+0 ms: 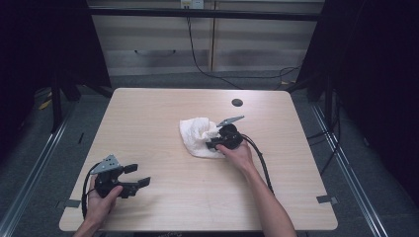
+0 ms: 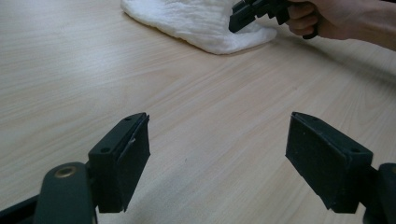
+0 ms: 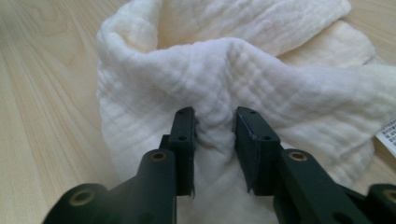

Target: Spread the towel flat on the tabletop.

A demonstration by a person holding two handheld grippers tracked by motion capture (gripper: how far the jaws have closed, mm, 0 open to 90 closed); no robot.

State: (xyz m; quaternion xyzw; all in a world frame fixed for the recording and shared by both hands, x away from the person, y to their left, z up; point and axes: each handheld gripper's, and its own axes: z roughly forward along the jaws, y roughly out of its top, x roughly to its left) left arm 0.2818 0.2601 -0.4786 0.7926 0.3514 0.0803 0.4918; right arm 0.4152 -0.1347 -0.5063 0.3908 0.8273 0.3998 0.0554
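A crumpled white cloth [image 1: 197, 136] lies near the middle of the wooden table [image 1: 163, 108]. My right gripper [image 1: 213, 143] sits at the cloth's right edge. In the right gripper view its jaws pinch a raised fold of the cloth [image 3: 215, 84], and the gripper [image 3: 214, 140] is shut on that fold. My left gripper [image 1: 139, 176] rests low over the table's front left, far from the cloth. In the left gripper view the left gripper [image 2: 217, 158] stands wide open over bare wood, with the cloth [image 2: 196, 21] and the right hand [image 2: 327, 18] farther off.
A small round dark grommet [image 1: 237, 102] is set in the table near its far edge. A white label [image 3: 387, 135] sticks out at the cloth's right side. Cables trail from both grippers toward the front edge.
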